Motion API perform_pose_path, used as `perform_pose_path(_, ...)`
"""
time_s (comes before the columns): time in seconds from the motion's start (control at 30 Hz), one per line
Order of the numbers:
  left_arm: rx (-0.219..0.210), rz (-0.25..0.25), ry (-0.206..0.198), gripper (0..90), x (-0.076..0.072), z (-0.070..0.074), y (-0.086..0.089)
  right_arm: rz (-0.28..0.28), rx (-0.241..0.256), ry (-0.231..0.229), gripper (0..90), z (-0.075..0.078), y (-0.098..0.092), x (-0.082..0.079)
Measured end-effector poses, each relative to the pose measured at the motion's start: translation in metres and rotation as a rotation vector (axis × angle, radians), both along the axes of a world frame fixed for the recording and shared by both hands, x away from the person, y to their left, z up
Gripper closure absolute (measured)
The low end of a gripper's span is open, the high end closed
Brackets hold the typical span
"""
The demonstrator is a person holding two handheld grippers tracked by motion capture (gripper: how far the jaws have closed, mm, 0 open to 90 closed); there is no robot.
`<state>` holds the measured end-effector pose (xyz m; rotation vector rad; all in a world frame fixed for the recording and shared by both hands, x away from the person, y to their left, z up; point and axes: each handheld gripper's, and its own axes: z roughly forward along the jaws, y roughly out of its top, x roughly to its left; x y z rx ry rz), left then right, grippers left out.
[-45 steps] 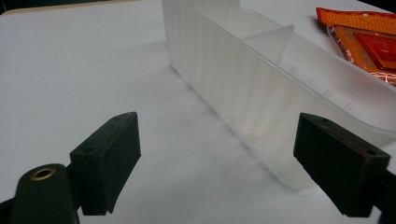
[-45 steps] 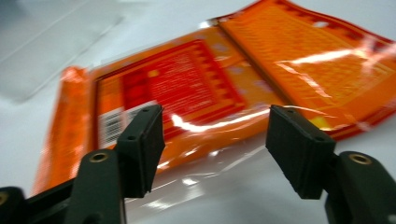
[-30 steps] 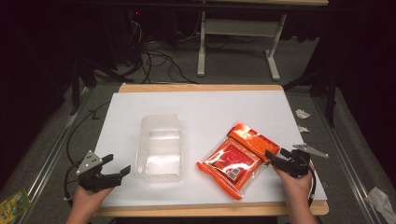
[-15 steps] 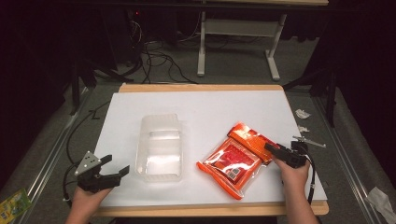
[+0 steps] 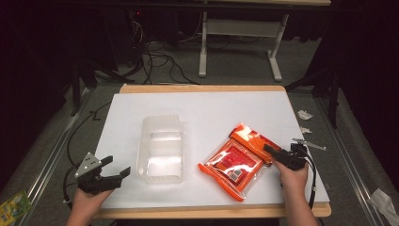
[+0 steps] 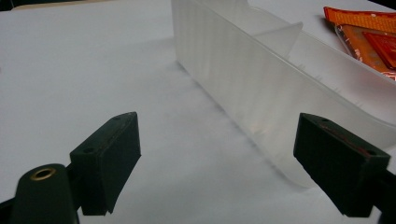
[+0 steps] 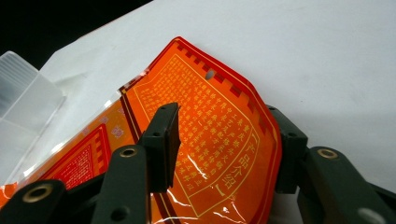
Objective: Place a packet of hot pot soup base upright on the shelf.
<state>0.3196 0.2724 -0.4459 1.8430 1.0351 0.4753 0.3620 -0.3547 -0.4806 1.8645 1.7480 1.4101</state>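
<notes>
On the table's right side, my right claw (image 7: 224, 149) straddles the orange packet's (image 5: 237, 157) header edge, jaws spread and not yet pinching, so next I judge I must squeeze firmly, while my left claw (image 5: 115, 172) waits spread beside the clear tray (image 5: 160, 146).

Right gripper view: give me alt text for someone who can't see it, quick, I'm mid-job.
The right gripper has its two black jaws apart, one above and one at the edge of the orange header of a glossy orange packet printed with yellow characters. The packet lies on a white table, with a corner of a clear plastic container at the left.
</notes>
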Motion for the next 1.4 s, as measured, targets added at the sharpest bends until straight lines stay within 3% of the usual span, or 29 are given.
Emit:
perform_pose_path(0.1,-0.002,-0.002,-0.001,15.4,0.0,0.0,-0.001,0.009,-0.008,0.015,63.1,-0.001,0.001,0.001)
perform_pose_path(0.17,-0.001,-0.003,-0.004,15.4,-0.001,0.001,-0.001,0.005,-0.036,0.002,79.2,0.0,0.002,0.0)
perform_pose_path(0.2,-0.001,-0.003,-0.004,15.4,-0.001,0.001,-0.001,0.005,-0.036,0.002,79.2,0.0,0.002,0.0)
perform_pose_path(0.23,-0.002,-0.004,-0.006,15.4,-0.001,0.002,-0.001,0.013,-0.043,-0.017,89.3,0.003,0.002,-0.003)
perform_pose_path(0.4,-0.003,0.0,-0.01,15.4,-0.002,0.002,-0.001,0.03,-0.098,-0.072,90.0,0.013,0.01,-0.007)
perform_pose_path(0.43,-0.005,0.001,-0.011,15.4,-0.001,0.003,0.0,0.039,-0.121,-0.111,90.0,0.02,0.015,-0.01)
perform_pose_path(0.47,-0.005,0.001,-0.011,15.4,-0.001,0.003,0.0,0.039,-0.121,-0.111,90.0,0.02,0.015,-0.01)
perform_pose_path(0.5,-0.005,0.0,-0.011,15.4,-0.002,0.003,0.0,0.038,-0.129,-0.144,90.0,0.026,0.019,-0.013)
perform_pose_path(0.53,-0.005,0.0,-0.012,15.4,-0.002,0.003,0.0,0.038,-0.129,-0.144,90.0,0.026,0.019,-0.013)
perform_pose_path(0.57,-0.007,0.001,-0.013,15.4,-0.002,0.003,0.0,0.04,-0.132,-0.182,90.0,0.033,0.021,-0.016)
perform_pose_path(0.6,-0.007,0.001,-0.014,15.4,-0.002,0.003,0.0,0.04,-0.132,-0.182,90.0,0.033,0.021,-0.016)
perform_pose_path(0.7,-0.009,0.003,-0.018,15.4,-0.002,0.003,0.0,0.047,-0.131,-0.245,90.0,0.049,0.024,-0.024)
perform_pose_path(0.8,-0.009,0.005,-0.02,15.4,-0.002,0.003,0.0,0.053,-0.139,-0.259,90.0,0.055,0.026,-0.027)
perform_pose_path(1.07,-0.015,0.008,-0.028,15.4,-0.003,0.005,0.001,0.083,-0.129,-0.354,90.0,0.082,0.036,-0.042)
perform_pose_path(1.1,-0.016,0.009,-0.028,15.4,-0.003,0.005,0.001,0.092,-0.138,-0.381,90.0,0.089,0.04,-0.046)
perform_pose_path(1.4,-0.023,0.014,-0.034,15.4,-0.003,0.006,0.001,0.11,-0.168,-0.469,90.0,0.115,0.059,-0.055)
